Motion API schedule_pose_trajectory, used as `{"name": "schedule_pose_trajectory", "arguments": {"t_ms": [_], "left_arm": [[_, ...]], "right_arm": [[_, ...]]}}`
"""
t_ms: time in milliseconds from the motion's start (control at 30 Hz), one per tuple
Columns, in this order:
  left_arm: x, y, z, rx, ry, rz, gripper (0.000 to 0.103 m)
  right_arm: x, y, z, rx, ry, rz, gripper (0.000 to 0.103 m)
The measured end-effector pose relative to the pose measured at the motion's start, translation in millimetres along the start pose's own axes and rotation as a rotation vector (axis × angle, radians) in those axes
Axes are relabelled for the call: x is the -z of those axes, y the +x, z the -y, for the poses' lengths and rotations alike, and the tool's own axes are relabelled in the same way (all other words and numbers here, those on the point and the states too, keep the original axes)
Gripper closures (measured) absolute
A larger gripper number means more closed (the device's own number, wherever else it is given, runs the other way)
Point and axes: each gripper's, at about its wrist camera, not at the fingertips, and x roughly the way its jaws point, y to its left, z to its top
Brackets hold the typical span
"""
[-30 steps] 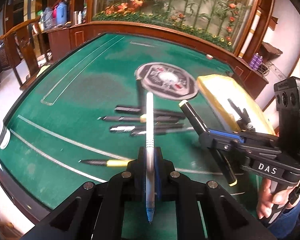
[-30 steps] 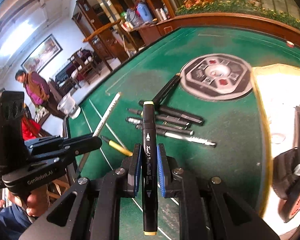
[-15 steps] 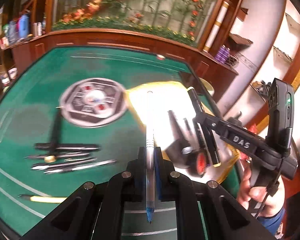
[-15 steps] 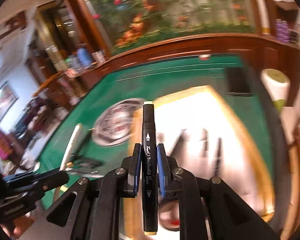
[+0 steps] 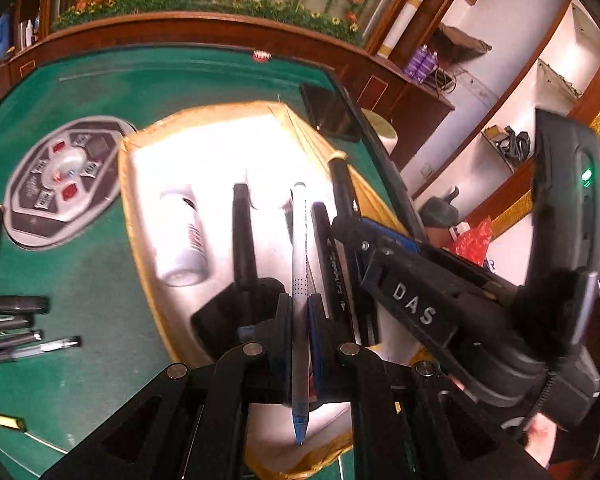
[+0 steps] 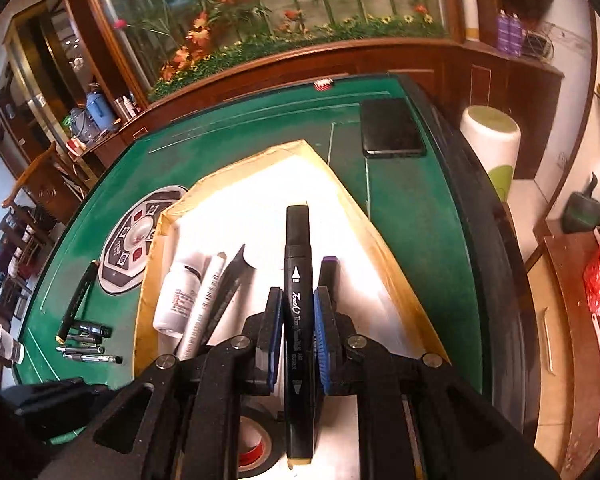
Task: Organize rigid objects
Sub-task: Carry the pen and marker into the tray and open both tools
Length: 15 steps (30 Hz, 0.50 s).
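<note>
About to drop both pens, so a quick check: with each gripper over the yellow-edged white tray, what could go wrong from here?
1. The left gripper and right gripper sit close over the yellow-edged white tray; they might collide on release.
2. The slim white ballpoint pen could land on the black markers or white bottle and roll.
3. The thick black marker hangs over the black tape roll and may settle crooked.
</note>
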Motion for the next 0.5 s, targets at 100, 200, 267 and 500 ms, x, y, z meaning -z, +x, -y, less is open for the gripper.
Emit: {"name": "schedule_pose_trajectory", "arguments": {"t_ms": [100,200,267,500], "left_arm": [[4.1,6.3,0.4,0.006,0.008,-0.006,0.096],[4.6,7.0,1.9,0.006,0.013,-0.006,0.096],[5.3,6.7,1.7,0.009,0.009,-0.003,0.096],[9.2,4.6,-0.2,0.019,0.001,-0.01,0.092]], "right_arm": [[1.6,2.3,3.4,0.004,0.011,-0.01,0.089],[2.2,6.1,3.9,0.002,0.013,-0.023,0.089],[3.4,7.4,2.5,0.002,0.012,-0.028,0.089],[4.5,7.8,2.2,-0.004,0.031,-0.03,0.088]]}}
